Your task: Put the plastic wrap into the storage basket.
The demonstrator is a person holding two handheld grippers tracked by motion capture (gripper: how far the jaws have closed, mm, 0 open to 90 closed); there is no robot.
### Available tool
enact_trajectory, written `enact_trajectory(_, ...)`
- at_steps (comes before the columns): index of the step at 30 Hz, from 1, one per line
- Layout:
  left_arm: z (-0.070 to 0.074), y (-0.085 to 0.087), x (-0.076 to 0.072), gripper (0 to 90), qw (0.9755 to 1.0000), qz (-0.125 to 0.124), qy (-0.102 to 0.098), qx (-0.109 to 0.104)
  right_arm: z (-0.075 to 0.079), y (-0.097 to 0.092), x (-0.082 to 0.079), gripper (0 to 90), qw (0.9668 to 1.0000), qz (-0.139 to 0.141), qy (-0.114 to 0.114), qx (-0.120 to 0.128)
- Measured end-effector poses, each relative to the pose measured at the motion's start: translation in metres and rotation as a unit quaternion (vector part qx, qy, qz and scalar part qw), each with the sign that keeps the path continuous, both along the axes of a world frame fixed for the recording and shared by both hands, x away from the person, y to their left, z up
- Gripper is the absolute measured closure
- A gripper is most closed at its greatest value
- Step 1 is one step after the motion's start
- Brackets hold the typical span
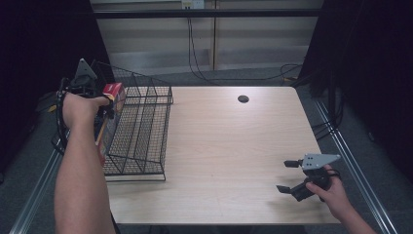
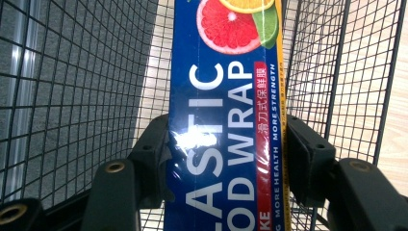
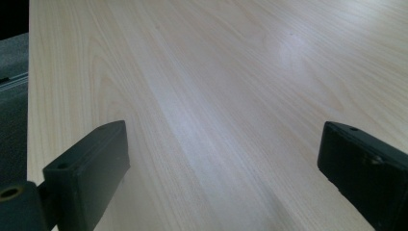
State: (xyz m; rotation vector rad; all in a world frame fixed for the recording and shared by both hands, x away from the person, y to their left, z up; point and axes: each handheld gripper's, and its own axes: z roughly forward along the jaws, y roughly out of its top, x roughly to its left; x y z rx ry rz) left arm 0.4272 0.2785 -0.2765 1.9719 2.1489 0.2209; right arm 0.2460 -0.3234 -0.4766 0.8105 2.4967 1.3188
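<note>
bright overhead light glares on the pale table (image 3: 231, 96), surroundings dark, close tongs views slightly soft.

Round dark table (image 1: 229, 146) hole (image 1: 243, 99), seemingly

On the blue box (image 2: 226, 125) clamped in your left gripper (image 2: 226, 159) you can read "ASTIC", "OD WRAP", "MORE HEALTH MORE STRENGTH"; red strip carries Chinese characters.

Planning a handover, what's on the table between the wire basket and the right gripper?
Nothing: high view shows bare tabletop between wire basket and right gripper.
</note>
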Motion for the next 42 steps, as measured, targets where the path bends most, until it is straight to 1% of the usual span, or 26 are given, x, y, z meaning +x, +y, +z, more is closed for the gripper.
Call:
enact_trajectory(3,-0.002,-0.001,0.002,42.8,0.9999,0.012,0.005,-0.004,-0.001,0.0,0.0,4.1,1.0,-0.002,-0.002,-0.002)
enact_trajectory(5,-0.004,0.001,0.003,42.7,1.0,0.007,0.004,0.004,-0.001,0.0,0.001,4.1,1.0,0.0,-0.002,0.0)
enact_trajectory(6,-0.005,0.001,0.003,42.7,0.9999,0.008,0.008,-0.002,-0.001,0.0,0.001,4.1,1.0,-0.002,0.0,0.001)
enact_trajectory(8,-0.007,0.001,0.004,42.6,0.9999,0.007,0.01,0.001,-0.002,-0.001,0.001,4.1,1.0,-0.004,0.0,0.0)
enact_trajectory(9,-0.007,0.001,0.004,42.5,0.9999,0.008,0.01,0.005,-0.002,-0.002,0.001,4.1,1.0,-0.001,0.004,0.0)
enact_trajectory(11,-0.009,0.0,0.005,42.4,0.9998,0.018,0.008,0.001,-0.002,-0.002,0.001,4.1,1.0,-0.003,0.004,0.0)
enact_trajectory(12,-0.009,0.001,0.005,42.5,0.9998,0.016,0.009,-0.002,-0.002,-0.002,0.0,4.1,1.0,-0.003,0.006,0.001)
enact_trajectory(13,-0.009,0.002,0.005,42.5,0.9999,0.01,0.011,0.003,-0.002,-0.002,0.0,4.1,1.0,-0.004,0.004,0.0)
enact_trajectory(16,-0.009,0.004,0.005,42.4,0.9999,0.009,0.013,-0.001,-0.003,-0.002,-0.002,4.1,1.0,-0.005,0.003,-0.001)
enact_trajectory(18,-0.011,0.003,0.006,42.3,0.9998,0.015,0.012,-0.001,-0.002,-0.003,-0.001,4.1,1.0,-0.007,0.001,0.0)
enact_trajectory(20,-0.011,0.002,0.006,42.1,0.9998,0.008,0.018,0.006,-0.002,-0.003,-0.002,4.1,0.9999,-0.01,0.001,0.0)
enact_trajectory(21,-0.013,0.001,0.006,42.0,0.9998,0.011,0.018,0.001,-0.002,-0.003,-0.002,4.1,1.0,-0.01,0.001,0.0)
enact_trajectory(23,-0.016,0.001,0.007,41.8,0.9998,0.011,0.017,0.005,-0.002,-0.003,-0.002,4.1,1.0,-0.007,0.001,-0.002)
enact_trajectory(24,-0.016,0.001,0.007,41.7,0.9997,0.012,0.022,0.0,-0.003,-0.002,-0.002,4.1,1.0,-0.006,0.003,-0.001)
enact_trajectory(26,-0.017,0.0,0.008,41.4,0.9998,0.006,0.016,0.013,-0.003,-0.003,-0.002,4.1,1.0,-0.002,0.004,-0.001)
enact_trajectory(27,-0.016,0.0,0.008,41.1,0.9998,0.002,0.02,0.009,-0.003,-0.003,-0.002,4.1,1.0,-0.004,0.003,0.0)
enact_trajectory(28,-0.014,-0.001,0.008,40.7,0.9999,0.006,0.009,0.005,-0.003,-0.003,-0.002,4.1,1.0,-0.007,0.004,-0.001)
enact_trajectory(30,-0.01,-0.002,0.009,39.8,0.9998,0.009,-0.002,-0.016,-0.003,-0.003,-0.001,4.1,1.0,-0.005,0.005,0.0)
enact_trajectory(31,-0.009,-0.004,0.009,38.9,0.9998,0.012,-0.007,-0.014,-0.003,-0.003,-0.002,4.1,1.0,-0.007,0.005,-0.001)
enact_trajectory(32,-0.006,-0.005,0.009,38.2,0.9999,0.002,-0.008,-0.007,-0.003,-0.003,-0.002,4.1,1.0,-0.007,0.004,-0.003)
enact_trajectory(33,-0.005,-0.006,0.009,38.1,0.9999,0.001,-0.011,-0.007,-0.003,-0.003,-0.002,4.1,1.0,-0.003,0.004,-0.002)
enact_trajectory(34,-0.004,-0.009,0.009,37.9,0.9998,0.004,-0.012,-0.015,-0.003,-0.003,-0.003,4.1,1.0,-0.003,0.004,-0.002)
enact_trajectory(35,-0.003,-0.01,0.008,37.3,0.9998,-0.002,-0.017,-0.01,-0.002,-0.003,-0.003,4.1,1.0,-0.003,0.007,-0.001)
enact_trajectory(36,-0.003,-0.012,0.008,36.0,0.9997,-0.005,-0.022,-0.01,-0.002,-0.003,-0.003,4.1,1.0,-0.005,0.002,-0.001)
enact_trajectory(40,0.001,-0.019,0.006,32.0,0.9991,-0.014,-0.033,-0.021,-0.001,-0.003,-0.004,4.1,1.0,-0.004,0.001,-0.001)
enact_trajectory(42,0.003,-0.022,0.005,29.8,0.9985,-0.02,-0.042,-0.028,-0.001,-0.003,-0.005,4.1,1.0,-0.002,0.002,-0.004)
